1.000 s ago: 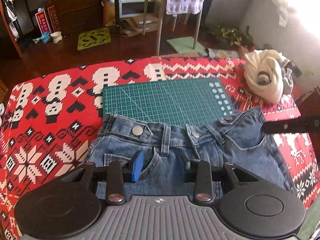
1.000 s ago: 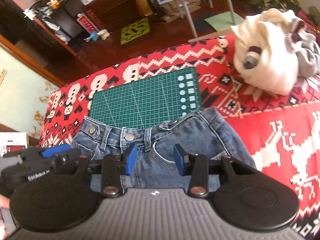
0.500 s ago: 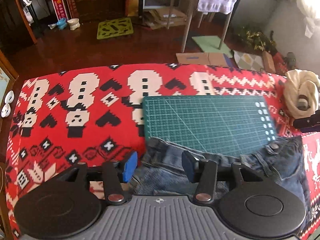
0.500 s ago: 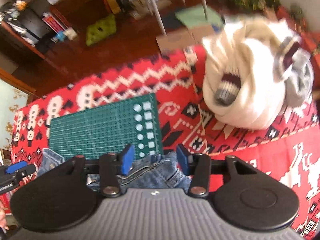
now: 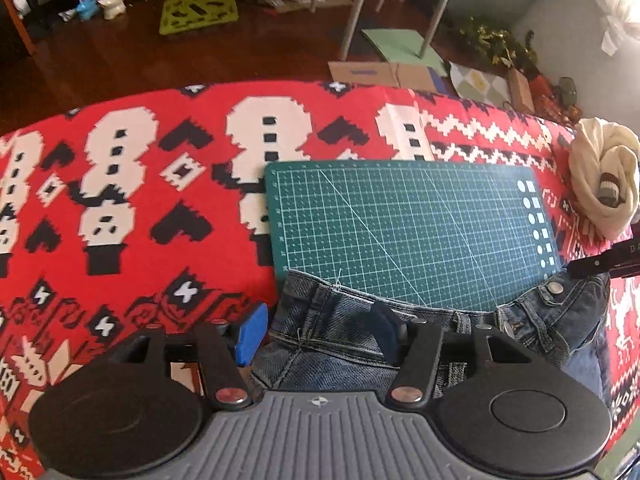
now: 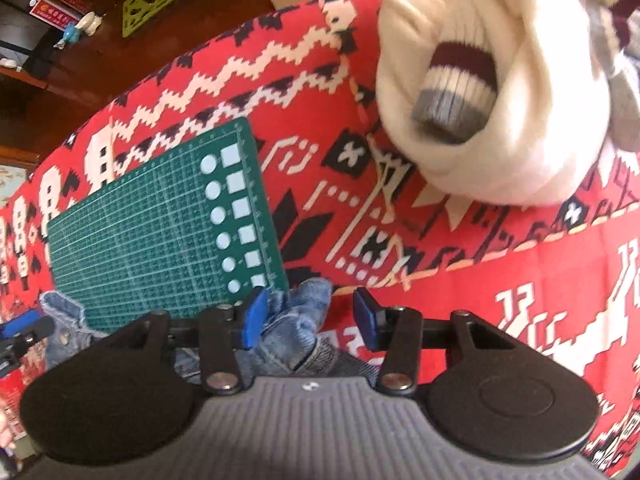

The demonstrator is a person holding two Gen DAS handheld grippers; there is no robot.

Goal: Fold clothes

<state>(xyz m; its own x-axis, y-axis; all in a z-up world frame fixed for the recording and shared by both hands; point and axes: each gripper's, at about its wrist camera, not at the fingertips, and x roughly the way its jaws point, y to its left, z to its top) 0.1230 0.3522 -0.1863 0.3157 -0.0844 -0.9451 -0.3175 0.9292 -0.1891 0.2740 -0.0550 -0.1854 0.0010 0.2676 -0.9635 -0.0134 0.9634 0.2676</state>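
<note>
Blue jeans (image 5: 440, 332) lie on the red patterned cloth, their waistband overlapping the near edge of a green cutting mat (image 5: 408, 232). My left gripper (image 5: 320, 332) points down over the waistband's left corner. Its jaws are opening, with the denim between them; the left pad stands clear of the fabric. My right gripper (image 6: 310, 320) hangs over the jeans' right corner (image 6: 304, 320). Its jaws are closing around the bunched denim; the right pad is apart from it. Part of the right gripper (image 5: 600, 264) shows at the left wrist view's edge.
A rolled cream sweater bundle (image 6: 500, 100) with striped cuffs sits on the cloth (image 5: 140, 208) to the right of the mat (image 6: 160, 232). Beyond the table's far edge are a wooden floor, chair legs (image 5: 356, 12) and cardboard (image 5: 380, 74).
Both grippers moved apart along the waistband and sank lower: the left to the jeans' left corner, the right to the right corner. The left jaws widened.
</note>
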